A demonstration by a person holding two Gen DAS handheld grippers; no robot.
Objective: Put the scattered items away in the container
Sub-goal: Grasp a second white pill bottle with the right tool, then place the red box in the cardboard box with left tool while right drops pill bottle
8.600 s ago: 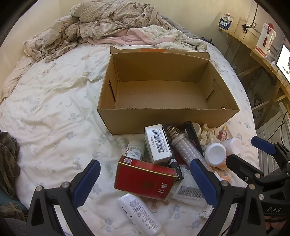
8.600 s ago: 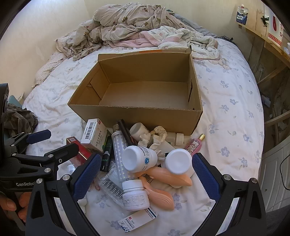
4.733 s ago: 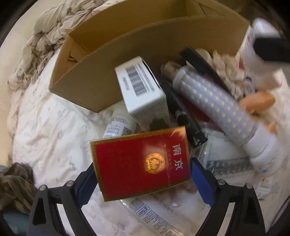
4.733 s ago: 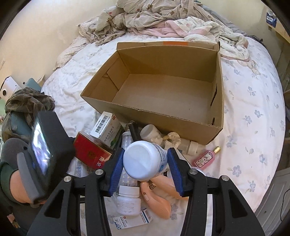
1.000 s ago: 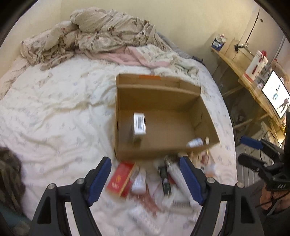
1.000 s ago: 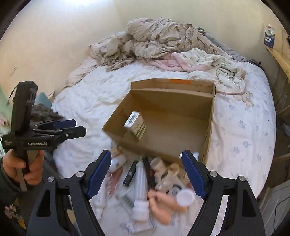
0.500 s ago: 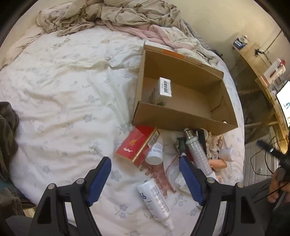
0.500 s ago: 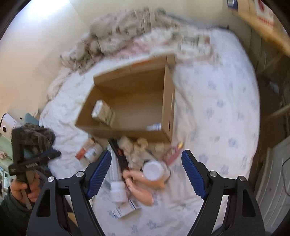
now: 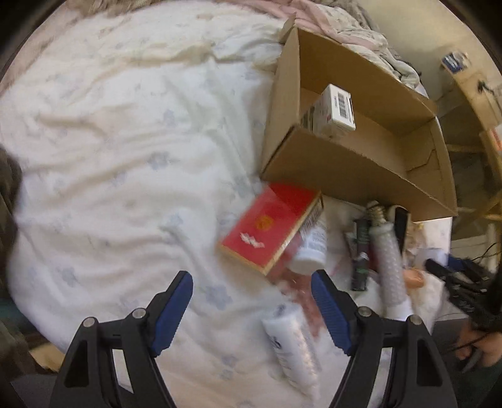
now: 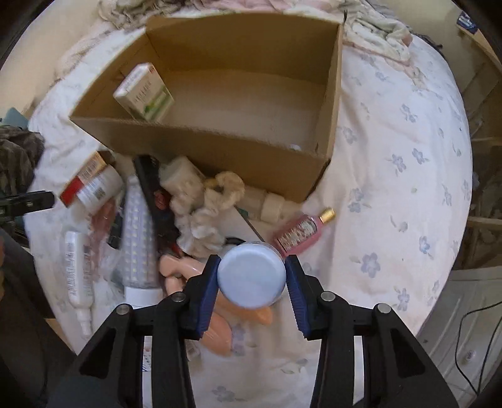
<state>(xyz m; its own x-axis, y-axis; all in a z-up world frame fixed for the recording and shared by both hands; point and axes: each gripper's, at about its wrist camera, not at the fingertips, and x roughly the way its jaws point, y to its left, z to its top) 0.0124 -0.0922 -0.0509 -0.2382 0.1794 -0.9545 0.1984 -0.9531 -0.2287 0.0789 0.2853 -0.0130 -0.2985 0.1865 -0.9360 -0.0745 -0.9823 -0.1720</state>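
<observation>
A cardboard box [image 10: 194, 138] sits on the bed and holds a white carton [image 10: 144, 92]; both also show in the left wrist view, the box [image 9: 351, 169] and the carton [image 9: 334, 110]. My right gripper [image 10: 252, 281] is shut on a white jar [image 10: 252, 276] with a round lid, just in front of the pile. My left gripper [image 9: 252, 298] is open and empty, above the bed near a red flat box [image 9: 271, 227]. A white bottle [image 9: 310, 248] leans under the red box.
Loose items lie before the box: an LED corn bulb [image 10: 136, 235], a white tube [image 10: 77, 266], a cream scrunchie [image 10: 216, 201], a pink bottle [image 10: 301, 232], peach items [image 10: 216, 329]. Crumpled bedding [image 10: 376, 25] lies behind the box. A wooden shelf [image 9: 477, 88] stands at the right.
My right gripper has come down to the pile and closed on the white jar. My left gripper has moved down and closer to the red box, still open.
</observation>
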